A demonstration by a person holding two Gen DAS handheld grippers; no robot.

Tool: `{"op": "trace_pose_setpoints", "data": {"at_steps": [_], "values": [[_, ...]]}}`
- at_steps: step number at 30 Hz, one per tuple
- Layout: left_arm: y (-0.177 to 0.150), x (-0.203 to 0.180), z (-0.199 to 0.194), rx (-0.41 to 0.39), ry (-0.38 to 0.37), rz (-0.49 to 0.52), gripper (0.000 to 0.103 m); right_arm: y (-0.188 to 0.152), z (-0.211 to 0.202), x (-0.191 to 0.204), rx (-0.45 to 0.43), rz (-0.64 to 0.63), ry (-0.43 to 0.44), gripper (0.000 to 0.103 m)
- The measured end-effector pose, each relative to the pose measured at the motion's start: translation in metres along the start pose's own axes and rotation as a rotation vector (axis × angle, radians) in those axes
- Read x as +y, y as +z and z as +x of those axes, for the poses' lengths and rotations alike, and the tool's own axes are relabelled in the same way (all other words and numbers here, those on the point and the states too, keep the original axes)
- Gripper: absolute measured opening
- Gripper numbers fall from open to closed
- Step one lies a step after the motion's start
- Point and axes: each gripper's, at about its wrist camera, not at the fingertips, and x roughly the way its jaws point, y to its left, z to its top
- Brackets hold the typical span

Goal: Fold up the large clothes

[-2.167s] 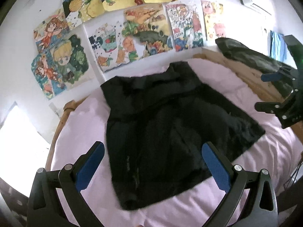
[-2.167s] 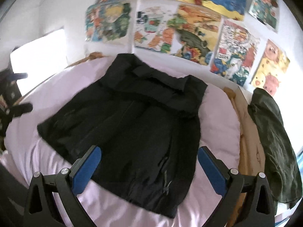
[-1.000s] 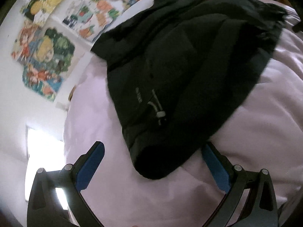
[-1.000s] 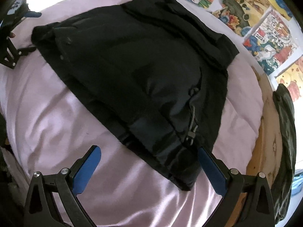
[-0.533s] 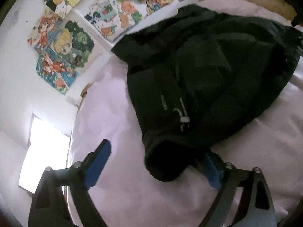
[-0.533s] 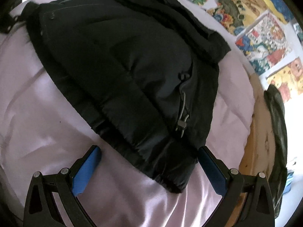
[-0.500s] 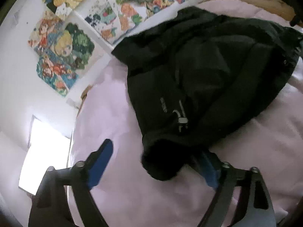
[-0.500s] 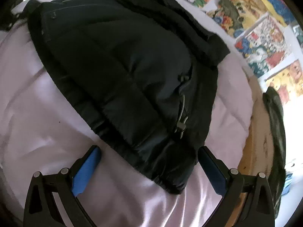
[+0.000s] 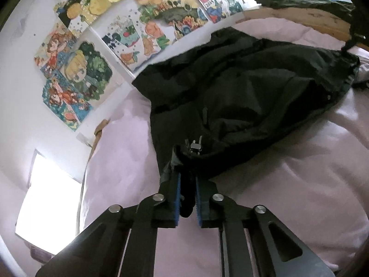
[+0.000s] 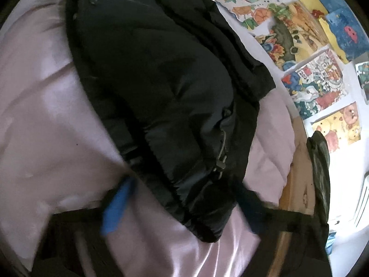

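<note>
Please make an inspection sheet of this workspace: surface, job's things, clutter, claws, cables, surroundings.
Surface: bed with pale pink satin sheet, wrinkled.
Job's things: large black padded jacket lying on the sheet, one hem corner pinched.
Clutter: dark green garment draped over the wooden bed frame.
Claws: left claw shut on the jacket's hem corner; right claw open, blurred, straddling the other hem corner.
Cables: nothing seen.
Surroundings: white wall with colourful cartoon posters; bright window.
</note>
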Motion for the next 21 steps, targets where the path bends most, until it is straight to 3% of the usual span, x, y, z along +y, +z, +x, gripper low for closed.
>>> {"op": "trace_pose_setpoints", "data": {"at_steps": [2,3,5,6,13,21], "values": [[0.001,0.002,-0.003,-0.007,0.002,-0.016,0.007,0.001,0.0,-0.005,0.002,0.018,-0.019,0.037],[0.001,0.003,-0.005,-0.01,-0.001,-0.031,0.007,0.0,-0.001,-0.007,0.001,0.022,-0.035,0.033],[0.0,0.002,-0.012,-0.03,0.003,-0.042,0.005,-0.001,-0.003,-0.006,-0.001,0.017,-0.035,0.011],[-0.001,0.0,-0.016,-0.034,0.013,-0.034,0.004,0.0,-0.005,-0.005,-0.002,0.005,-0.025,0.008],[-0.004,-0.001,-0.059,-0.084,0.116,-0.043,0.002,-0.003,-0.056,-0.003,-0.051,-0.063,-0.029,0.005],[-0.001,0.005,-0.15,-0.16,0.06,-0.121,0.002,-0.039,-0.14,0.017,-0.091,-0.088,-0.043,0.005]]}}
